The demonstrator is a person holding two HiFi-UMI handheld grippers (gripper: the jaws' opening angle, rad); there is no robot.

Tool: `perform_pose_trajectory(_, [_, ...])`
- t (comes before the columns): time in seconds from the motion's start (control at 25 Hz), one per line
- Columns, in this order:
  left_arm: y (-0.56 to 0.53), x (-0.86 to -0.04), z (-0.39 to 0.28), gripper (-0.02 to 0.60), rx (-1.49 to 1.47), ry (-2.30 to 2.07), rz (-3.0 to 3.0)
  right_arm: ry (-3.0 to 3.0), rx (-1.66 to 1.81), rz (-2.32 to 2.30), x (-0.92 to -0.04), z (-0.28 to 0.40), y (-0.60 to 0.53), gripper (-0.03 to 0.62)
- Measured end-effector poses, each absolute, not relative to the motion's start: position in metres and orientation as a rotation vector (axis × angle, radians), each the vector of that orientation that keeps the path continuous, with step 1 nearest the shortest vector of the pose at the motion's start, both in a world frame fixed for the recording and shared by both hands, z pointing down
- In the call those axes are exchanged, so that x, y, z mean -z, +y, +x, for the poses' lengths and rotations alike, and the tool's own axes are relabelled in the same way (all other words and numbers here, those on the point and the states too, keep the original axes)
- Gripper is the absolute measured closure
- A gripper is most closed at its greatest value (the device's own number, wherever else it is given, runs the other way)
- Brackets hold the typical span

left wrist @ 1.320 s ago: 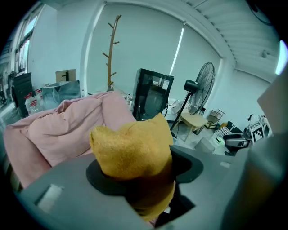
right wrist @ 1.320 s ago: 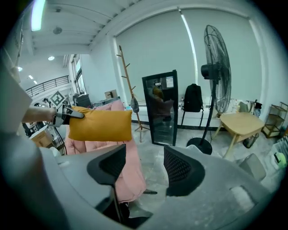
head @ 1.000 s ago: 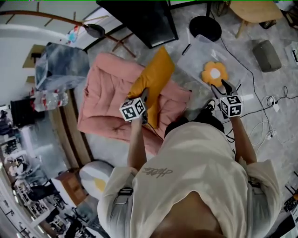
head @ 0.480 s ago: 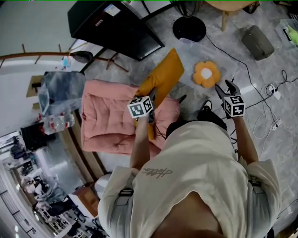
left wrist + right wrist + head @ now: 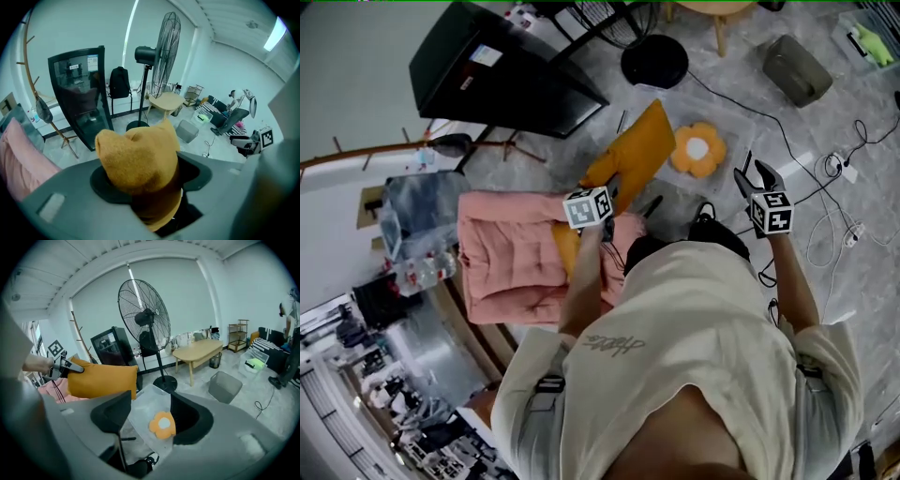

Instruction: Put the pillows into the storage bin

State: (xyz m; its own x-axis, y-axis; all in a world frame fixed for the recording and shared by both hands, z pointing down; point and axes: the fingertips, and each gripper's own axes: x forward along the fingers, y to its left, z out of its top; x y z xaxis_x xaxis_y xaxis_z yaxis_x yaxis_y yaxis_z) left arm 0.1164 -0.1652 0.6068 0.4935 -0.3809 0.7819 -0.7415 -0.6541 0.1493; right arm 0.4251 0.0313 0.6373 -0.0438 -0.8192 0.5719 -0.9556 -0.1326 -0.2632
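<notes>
Now left tool (image 5: 150, 178) grips the orange pillow (image 5: 637, 150) aloft; right tool (image 5: 152, 416) points downward, open.

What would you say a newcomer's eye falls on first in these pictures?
The mustard pillow, clamped in the left gripper, is held up near the clear bin. An orange flower pillow lies in that bin, ahead of the open right gripper. A big pink cushion lies at the head view's left.
</notes>
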Motion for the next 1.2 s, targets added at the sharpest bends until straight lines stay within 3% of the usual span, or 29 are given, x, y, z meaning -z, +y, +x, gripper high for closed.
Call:
perform_pose_trajectory(0.92, [-0.167,-0.694,0.248,0.288,-1.490,-0.429,2.364,-1.575,-1.056,2.330,-0.635,0.471,0.088,0.361])
perform_pose_trajectory(1.2, [-0.166,-0.698,0.293,0.236,-1.534,-0.242,2.439,-1.530,-1.080,2.393,-0.632,0.474,0.078,0.361])
